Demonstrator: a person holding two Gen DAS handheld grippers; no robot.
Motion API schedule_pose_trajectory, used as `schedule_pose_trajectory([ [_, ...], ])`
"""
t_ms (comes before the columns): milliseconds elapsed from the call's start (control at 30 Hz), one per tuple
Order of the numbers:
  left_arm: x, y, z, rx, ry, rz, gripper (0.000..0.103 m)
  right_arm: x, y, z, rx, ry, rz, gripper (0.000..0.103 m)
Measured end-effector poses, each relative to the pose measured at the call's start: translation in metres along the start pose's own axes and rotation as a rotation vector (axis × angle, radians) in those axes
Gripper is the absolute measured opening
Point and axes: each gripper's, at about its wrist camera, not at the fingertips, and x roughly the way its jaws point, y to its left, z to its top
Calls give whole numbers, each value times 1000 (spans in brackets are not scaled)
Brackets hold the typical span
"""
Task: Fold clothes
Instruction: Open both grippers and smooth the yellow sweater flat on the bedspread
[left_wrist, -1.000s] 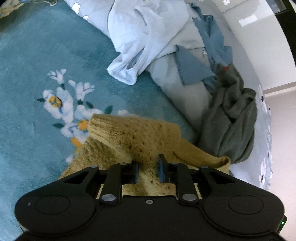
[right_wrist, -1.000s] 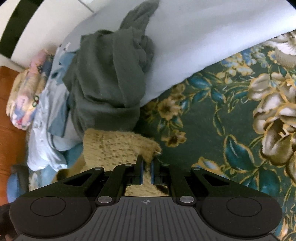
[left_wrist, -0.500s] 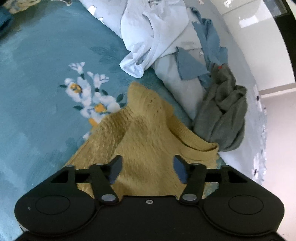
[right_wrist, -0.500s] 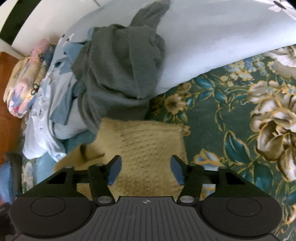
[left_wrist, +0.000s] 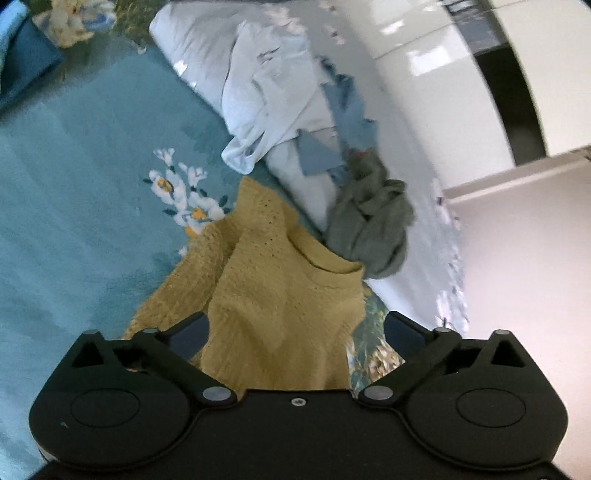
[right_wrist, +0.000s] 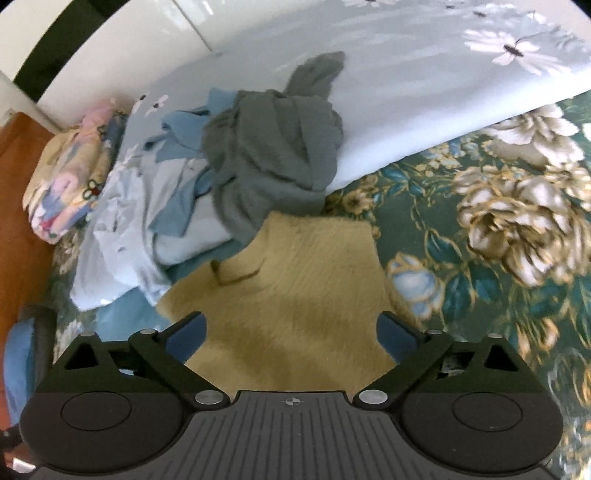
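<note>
A mustard-yellow knit sweater (left_wrist: 273, 295) lies partly folded on the bedspread, its neckline toward the grey garment. In the right wrist view the same sweater (right_wrist: 295, 295) spreads flat below the camera. My left gripper (left_wrist: 295, 332) hangs open above it, fingers wide apart and holding nothing. My right gripper (right_wrist: 291, 332) is likewise open over the sweater's near edge. A crumpled grey garment (left_wrist: 373, 229) (right_wrist: 273, 158) sits just beyond the sweater. Pale blue clothes (left_wrist: 266, 107) (right_wrist: 129, 229) are heaped further back.
A pale blue quilt with white flowers (right_wrist: 424, 81) runs behind the clothes. The bedspread is teal with white blossoms (left_wrist: 74, 184) on one side and dark green with large roses (right_wrist: 517, 221) on the other. A folded floral blanket (right_wrist: 62, 184) lies at far left. A white wardrobe (left_wrist: 436, 55) stands behind.
Both grippers were shut on the sweater one second ago. They have opened wide, let it go, and pulled back and up; the sweater now lies on the bed.
</note>
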Motion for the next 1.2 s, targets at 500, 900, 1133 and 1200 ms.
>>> schedule_pose_trajectory([
  [500,-104,102,-51,-40,-81,-114,101,-74,95,-105,-94,-26,-104,102],
  [900,-98,175,-82,-80,15,-25,101,-94,119,-165,-141,-33,-159,102],
  [1133,-78,198,-102,-95,92,25,101,-99,84,-189,-68,5,-222,102],
  [1200,-70,198,-105,-77,110,32,101,-98,70,-193,-36,11,-237,102],
])
